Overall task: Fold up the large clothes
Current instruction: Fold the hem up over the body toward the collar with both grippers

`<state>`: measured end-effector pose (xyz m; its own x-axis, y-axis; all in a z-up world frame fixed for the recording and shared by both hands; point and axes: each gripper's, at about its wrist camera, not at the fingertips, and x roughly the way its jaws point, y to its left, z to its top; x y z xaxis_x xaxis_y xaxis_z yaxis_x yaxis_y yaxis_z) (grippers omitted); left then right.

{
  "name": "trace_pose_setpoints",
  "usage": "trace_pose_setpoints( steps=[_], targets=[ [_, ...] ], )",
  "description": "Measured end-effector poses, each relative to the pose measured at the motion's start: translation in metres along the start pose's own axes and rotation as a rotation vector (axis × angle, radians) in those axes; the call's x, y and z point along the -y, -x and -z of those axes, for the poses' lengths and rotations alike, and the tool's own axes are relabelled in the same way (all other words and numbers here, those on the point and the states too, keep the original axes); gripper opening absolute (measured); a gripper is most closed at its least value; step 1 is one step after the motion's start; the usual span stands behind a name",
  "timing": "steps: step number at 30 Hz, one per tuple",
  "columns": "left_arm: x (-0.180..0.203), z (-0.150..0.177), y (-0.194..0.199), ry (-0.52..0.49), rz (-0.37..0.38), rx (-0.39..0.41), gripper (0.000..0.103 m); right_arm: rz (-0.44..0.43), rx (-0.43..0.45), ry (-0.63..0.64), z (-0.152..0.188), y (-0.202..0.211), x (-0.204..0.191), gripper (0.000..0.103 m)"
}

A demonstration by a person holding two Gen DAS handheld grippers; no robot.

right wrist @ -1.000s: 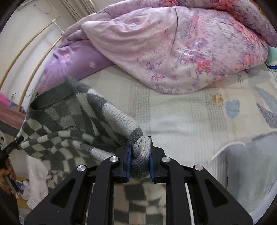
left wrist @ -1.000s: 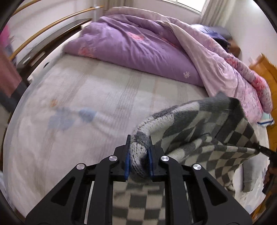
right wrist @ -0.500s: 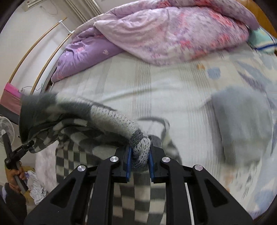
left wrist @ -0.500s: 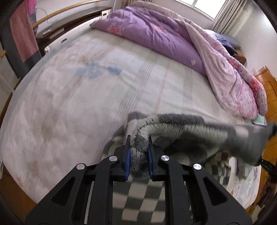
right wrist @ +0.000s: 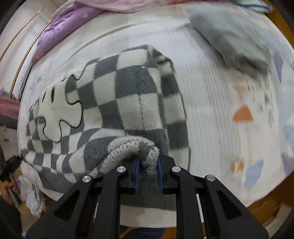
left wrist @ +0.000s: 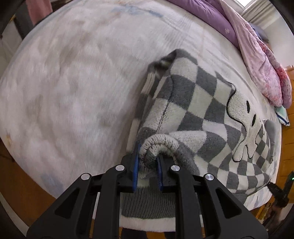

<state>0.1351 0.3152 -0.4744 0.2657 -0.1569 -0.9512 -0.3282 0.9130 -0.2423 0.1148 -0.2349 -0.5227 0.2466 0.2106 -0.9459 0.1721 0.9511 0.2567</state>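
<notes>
Each hand-held gripper — left (left wrist: pixel 148 166), right (right wrist: pixel 148 169) — is clamped on the ribbed hem of the checked sweater (left wrist: pixel 200 114), which lies on the bed (left wrist: pixel 73 82).

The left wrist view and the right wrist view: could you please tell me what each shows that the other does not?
Only the left wrist view shows the left hand-held gripper and a wooden headboard. Only the right wrist view shows the right hand-held gripper, a folded grey garment and an orange triangle print. Both share the checkered sweater, each gripper shut on its ribbed hem, the bed sheet and the purple quilt.
</notes>
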Motion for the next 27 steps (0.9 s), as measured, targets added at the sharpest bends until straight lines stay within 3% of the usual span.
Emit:
trace_pose_setpoints(
  steps=[4, 6, 8, 9, 10, 12, 15, 16, 18, 23, 27],
  targets=[
    [-0.002, 0.009, -0.002, -0.013, 0.019, -0.011, 0.02, 0.0, -0.018, -0.004, 0.005, -0.004, 0.002, 0.02],
    [-0.002, 0.013, -0.002, -0.013, 0.012, -0.022, 0.03, 0.012, -0.028, -0.014, 0.006, -0.002, 0.002, 0.024],
    [-0.006, 0.018, 0.002, 0.022, 0.031, -0.032, 0.054, 0.026, -0.045, -0.03, 0.012, 0.0, 0.002, 0.037],
    [-0.009, 0.022, 0.005, 0.047, 0.043, -0.025, 0.055, 0.034, -0.044, -0.063, 0.018, 0.005, 0.007, 0.051],
    [-0.014, 0.028, 0.009, 0.081, 0.074, -0.017, 0.056, 0.018, -0.037, -0.088, 0.023, 0.009, 0.013, 0.053],
    [-0.026, 0.042, 0.017, 0.175, 0.127, -0.011, 0.063, -0.057, -0.028, -0.221, 0.038, 0.018, 0.03, 0.054],
    [-0.034, 0.054, 0.023, 0.321, 0.246, -0.002, 0.063, -0.248, 0.018, -0.453, 0.059, 0.025, 0.046, 0.057],
    [-0.035, 0.059, 0.023, 0.37, 0.285, 0.007, 0.063, -0.347, 0.036, -0.566, 0.069, 0.02, 0.051, 0.06],
    [-0.028, 0.06, 0.02, 0.397, 0.328, 0.013, 0.063, -0.455, 0.049, -0.707, 0.075, 0.007, 0.051, 0.06],
    [-0.002, 0.049, 0.008, 0.42, 0.389, 0.027, 0.063, -0.537, 0.07, -0.905, 0.07, -0.025, 0.049, 0.06],
    [0.0, 0.039, -0.011, 0.501, 0.399, 0.019, 0.067, -0.519, 0.088, -0.905, 0.059, -0.031, 0.049, 0.057]
  ],
)
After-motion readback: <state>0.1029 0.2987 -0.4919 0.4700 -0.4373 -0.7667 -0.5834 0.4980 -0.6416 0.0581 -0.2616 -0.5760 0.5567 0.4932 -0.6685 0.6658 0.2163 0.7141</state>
